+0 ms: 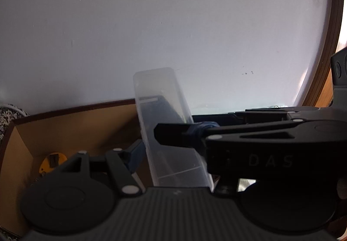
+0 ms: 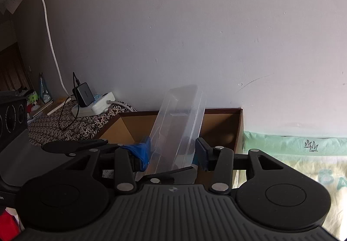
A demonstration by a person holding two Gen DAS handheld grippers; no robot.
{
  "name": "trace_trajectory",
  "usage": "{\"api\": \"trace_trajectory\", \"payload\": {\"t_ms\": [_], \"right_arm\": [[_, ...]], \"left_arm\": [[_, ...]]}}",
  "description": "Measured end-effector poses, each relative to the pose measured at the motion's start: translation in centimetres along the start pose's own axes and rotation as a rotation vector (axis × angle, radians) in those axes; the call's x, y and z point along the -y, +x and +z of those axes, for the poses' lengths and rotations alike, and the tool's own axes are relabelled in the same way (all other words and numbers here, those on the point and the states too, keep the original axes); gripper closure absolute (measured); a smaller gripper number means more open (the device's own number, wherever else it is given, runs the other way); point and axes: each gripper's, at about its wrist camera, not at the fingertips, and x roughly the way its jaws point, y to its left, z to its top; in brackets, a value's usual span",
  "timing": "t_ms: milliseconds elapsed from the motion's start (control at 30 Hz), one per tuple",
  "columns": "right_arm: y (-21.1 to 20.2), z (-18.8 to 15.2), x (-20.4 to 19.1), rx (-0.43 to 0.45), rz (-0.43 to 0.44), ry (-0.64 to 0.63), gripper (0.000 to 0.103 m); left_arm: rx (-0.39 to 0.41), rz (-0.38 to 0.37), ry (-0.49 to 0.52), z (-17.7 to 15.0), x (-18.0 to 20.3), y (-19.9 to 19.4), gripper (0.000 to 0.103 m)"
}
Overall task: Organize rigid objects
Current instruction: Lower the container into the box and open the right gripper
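Both grippers, right (image 2: 172, 153) and left (image 1: 171, 150), apparently clamped on clear plastic case (image 2: 179, 128), tilted above cardboard box (image 2: 221, 119)

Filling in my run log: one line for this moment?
left gripper: shut on case | right gripper: shut on case | above box

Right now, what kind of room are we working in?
Probably a bedroom or other lived-in home room: a power strip with a charger sits on patterned fabric, light green bedding lies at right, and a cardboard box stands against a plain wall.
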Motion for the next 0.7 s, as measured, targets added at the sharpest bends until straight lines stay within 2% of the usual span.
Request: {"api": "trace_trajectory", "payload": {"t_ms": [200,367,567,700], "right_arm": [[3.9,0.8,0.6,-0.173,-0.035,-0.026,0.072],[5.8,1.1,0.2,-0.296,-0.074,-0.070,0.072],[7.7,0.3,0.9,-0.355,-0.095,-0.048,0.072],[7.9,-0.4,1.0,-0.319,-0.110,-0.051,0.073]], "left_arm": [[-0.122,-0.038,-0.094,0.1,-2.2,4.2,0.046],[-0.192,-0.048,-0.133,-0.7,-3.1,5.7,0.046],[-0.251,-0.061,-0.167,-1.4,-4.0,6.9,0.046],[-0.247,-0.057,-0.162,-1.7,-4.0,7.0,0.046]]}}
